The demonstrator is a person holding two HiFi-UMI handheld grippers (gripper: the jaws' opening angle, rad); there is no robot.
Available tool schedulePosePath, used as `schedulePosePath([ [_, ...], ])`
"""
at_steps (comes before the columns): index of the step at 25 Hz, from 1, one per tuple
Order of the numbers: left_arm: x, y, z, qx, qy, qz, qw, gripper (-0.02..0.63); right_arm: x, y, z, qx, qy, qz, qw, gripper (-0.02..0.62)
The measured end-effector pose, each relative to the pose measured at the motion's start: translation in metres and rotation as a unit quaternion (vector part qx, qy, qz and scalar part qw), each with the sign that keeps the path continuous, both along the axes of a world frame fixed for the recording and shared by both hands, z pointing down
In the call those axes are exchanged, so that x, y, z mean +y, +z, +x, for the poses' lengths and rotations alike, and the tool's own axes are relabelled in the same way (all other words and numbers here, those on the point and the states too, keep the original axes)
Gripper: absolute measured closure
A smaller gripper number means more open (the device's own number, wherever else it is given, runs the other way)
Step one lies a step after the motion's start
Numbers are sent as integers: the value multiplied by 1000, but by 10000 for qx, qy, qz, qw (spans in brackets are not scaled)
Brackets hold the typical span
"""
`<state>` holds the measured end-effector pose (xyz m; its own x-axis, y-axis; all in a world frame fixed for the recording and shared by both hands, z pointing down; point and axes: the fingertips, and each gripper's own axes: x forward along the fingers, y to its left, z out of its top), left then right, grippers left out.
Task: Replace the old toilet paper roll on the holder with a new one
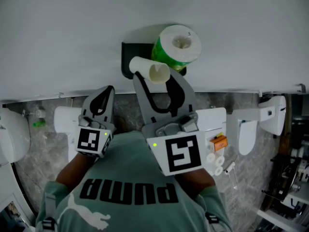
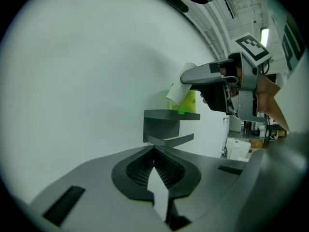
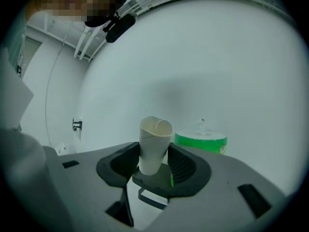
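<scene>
Tube (image 3: 153, 146), pale cardboard, rim pinched inward.

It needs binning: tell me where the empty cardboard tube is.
Head view, upper centre: the empty cardboard tube is gripped in the fingers of the right gripper, in front of the dark wall holder and just left of the green-wrapped roll.
</scene>
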<state>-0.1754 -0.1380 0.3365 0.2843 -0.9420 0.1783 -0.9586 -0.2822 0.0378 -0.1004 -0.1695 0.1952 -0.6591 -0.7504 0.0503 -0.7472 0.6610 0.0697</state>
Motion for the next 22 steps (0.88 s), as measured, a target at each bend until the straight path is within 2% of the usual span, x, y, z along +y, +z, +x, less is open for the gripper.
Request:
schedulePosePath([
  [7,-3,-3,-9,84,53,82,9999,603,-19,17,-20,658,100,-217,9975,407],
  [17,-13,-7,-11,209,144,124,9996,603,-32,30,-36,878,304,-339,9951,407],
  [22,-18,-11,-15,207,168,139,9995,603,-36,35,-39,819,459,-336,9950,407],
])
